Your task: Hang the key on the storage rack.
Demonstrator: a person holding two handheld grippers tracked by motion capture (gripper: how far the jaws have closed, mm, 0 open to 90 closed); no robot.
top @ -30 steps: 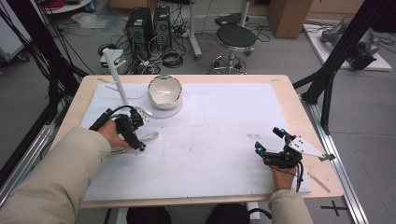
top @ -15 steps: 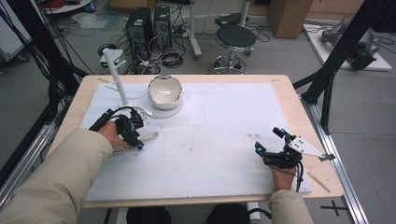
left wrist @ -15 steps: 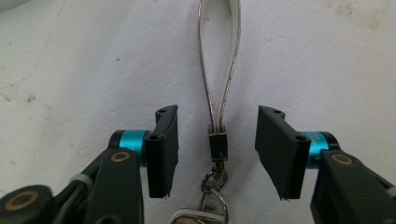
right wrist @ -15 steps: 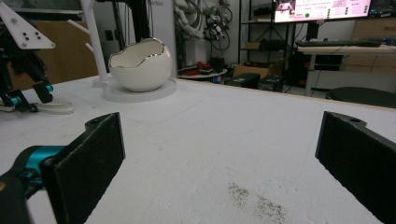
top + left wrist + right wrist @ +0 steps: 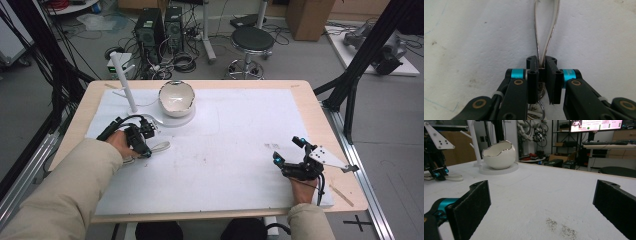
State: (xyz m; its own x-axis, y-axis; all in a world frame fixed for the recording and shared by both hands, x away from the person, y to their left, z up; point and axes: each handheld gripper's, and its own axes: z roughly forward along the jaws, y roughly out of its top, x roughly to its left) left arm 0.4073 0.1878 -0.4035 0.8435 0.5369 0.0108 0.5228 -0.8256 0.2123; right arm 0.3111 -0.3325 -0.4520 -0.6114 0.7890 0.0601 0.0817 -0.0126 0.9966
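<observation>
A thin white and silver loop (image 5: 551,32) lies flat on the white mat (image 5: 235,130). My left gripper (image 5: 541,61) is shut on the loop's near end, jaws pressed close on both strands. From above, the left gripper (image 5: 146,152) rests low at the mat's left, with the loop (image 5: 161,146) stretching to its right. My right gripper (image 5: 287,150) sits near the front right of the mat, open wide with nothing between its jaws. The right gripper view has its own gripper (image 5: 541,192) over bare mat, and the left gripper (image 5: 439,175) and the loop (image 5: 454,178) far off.
A white eggshell-shaped bowl (image 5: 176,98) with a silver rim stands on a round white base at the back left, also seen as the bowl (image 5: 499,155). A white pegged stand (image 5: 125,82) rises left of it. The table's wooden edge (image 5: 345,190) runs beside my right gripper.
</observation>
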